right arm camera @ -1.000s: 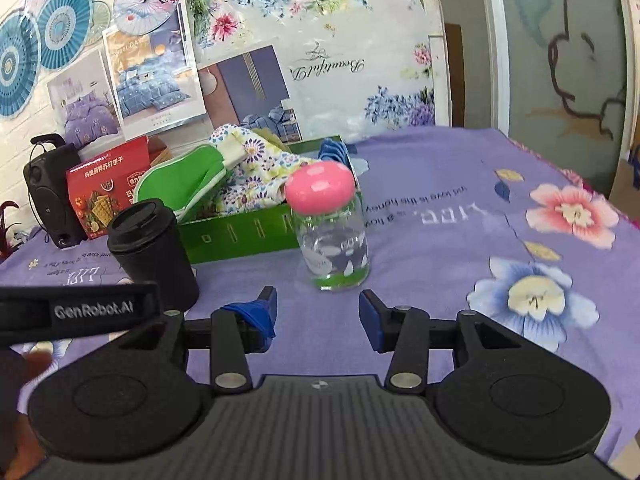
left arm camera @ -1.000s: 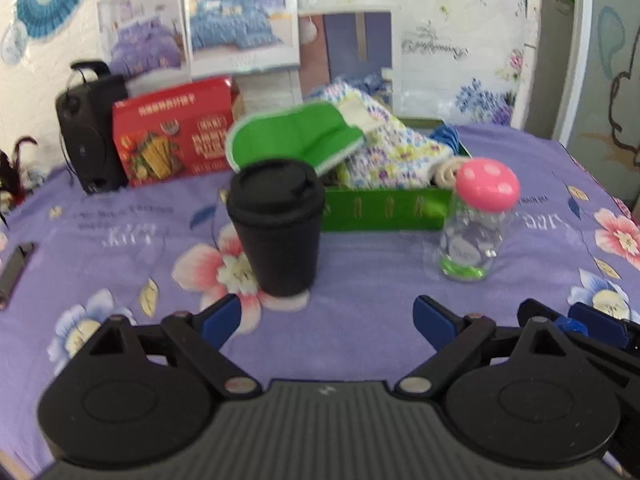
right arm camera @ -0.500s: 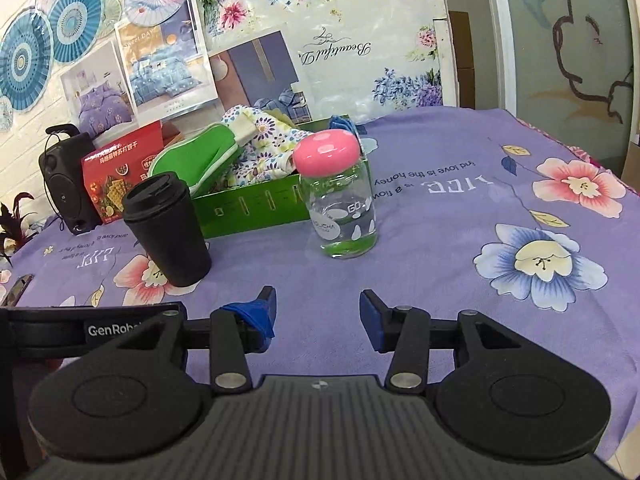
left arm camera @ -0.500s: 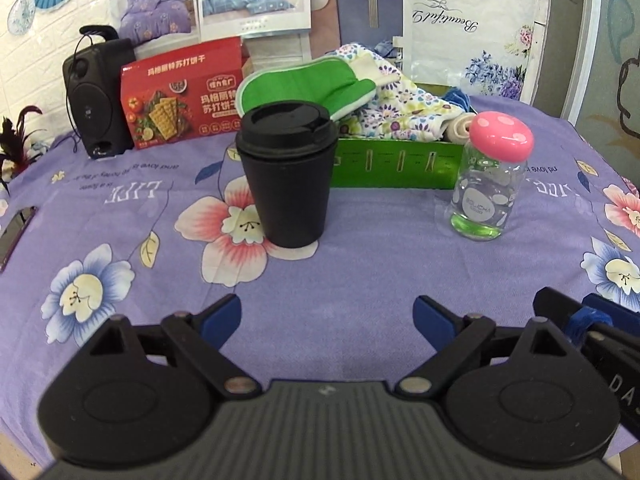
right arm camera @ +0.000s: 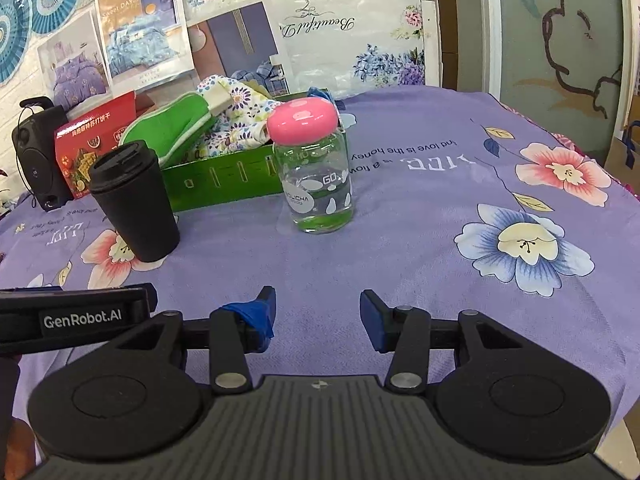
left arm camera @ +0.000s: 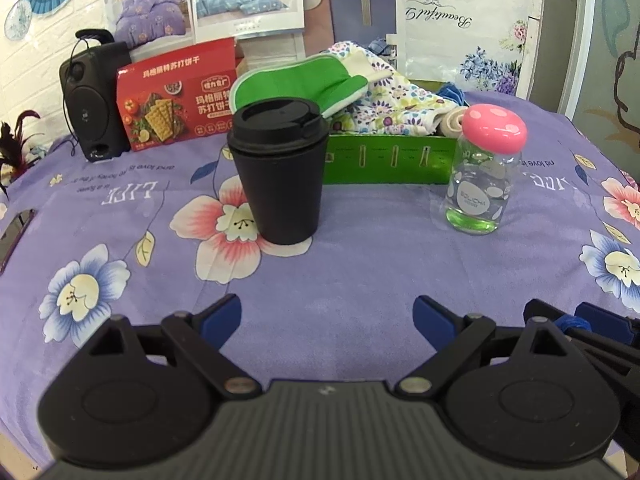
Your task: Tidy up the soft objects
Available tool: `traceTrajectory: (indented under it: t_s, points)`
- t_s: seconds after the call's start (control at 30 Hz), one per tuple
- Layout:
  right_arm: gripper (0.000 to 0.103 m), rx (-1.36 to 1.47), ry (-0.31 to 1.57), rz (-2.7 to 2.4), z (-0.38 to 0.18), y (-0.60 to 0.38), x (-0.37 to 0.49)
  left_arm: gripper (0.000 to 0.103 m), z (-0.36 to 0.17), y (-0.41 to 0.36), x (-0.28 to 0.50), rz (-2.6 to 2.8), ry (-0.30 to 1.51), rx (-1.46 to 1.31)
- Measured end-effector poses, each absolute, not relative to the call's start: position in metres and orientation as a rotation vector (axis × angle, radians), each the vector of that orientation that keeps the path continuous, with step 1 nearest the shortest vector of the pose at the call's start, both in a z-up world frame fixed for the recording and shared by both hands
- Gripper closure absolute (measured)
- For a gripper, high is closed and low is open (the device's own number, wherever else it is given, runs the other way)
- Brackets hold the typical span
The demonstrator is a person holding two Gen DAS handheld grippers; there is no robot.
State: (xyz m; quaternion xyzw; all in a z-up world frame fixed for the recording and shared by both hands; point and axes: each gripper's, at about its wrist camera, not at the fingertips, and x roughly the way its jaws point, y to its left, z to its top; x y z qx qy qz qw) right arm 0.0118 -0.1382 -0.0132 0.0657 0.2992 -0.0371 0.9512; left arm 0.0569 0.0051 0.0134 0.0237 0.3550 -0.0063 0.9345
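A green box (left arm camera: 384, 160) (right arm camera: 224, 180) stands at the back of the table. It holds a green oven mitt (left arm camera: 296, 84) (right arm camera: 168, 128), a floral cloth (left arm camera: 396, 108) (right arm camera: 240, 116), a rolled beige cloth (left arm camera: 450, 120) and a bit of blue cloth (left arm camera: 452, 92). My left gripper (left arm camera: 327, 320) is open and empty, low over the table's near side. My right gripper (right arm camera: 318, 314) is open and empty, beside the left one, whose body shows in the right wrist view (right arm camera: 72, 316).
A black lidded cup (left arm camera: 280, 172) (right arm camera: 134, 200) and a glass jar with a pink lid (left arm camera: 484, 172) (right arm camera: 312, 164) stand in front of the box. A red cracker box (left arm camera: 176, 96) and a black speaker (left arm camera: 94, 100) stand at the back left. A dark flat object (left arm camera: 14, 232) lies at the left edge.
Both grippers have drawn back and risen a little from the box, so the table looks farther away. Both stayed open. Nothing on the table moved.
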Motion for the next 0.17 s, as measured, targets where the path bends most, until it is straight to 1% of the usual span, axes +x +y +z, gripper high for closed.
traceTrajectory:
  t_s: [0.17]
  points:
    - [0.072, 0.147, 0.606, -0.071, -0.0122, -0.1408, 0.0116, 0.009, 0.017, 0.0067, 0.0549, -0.004, 0.702, 0.043]
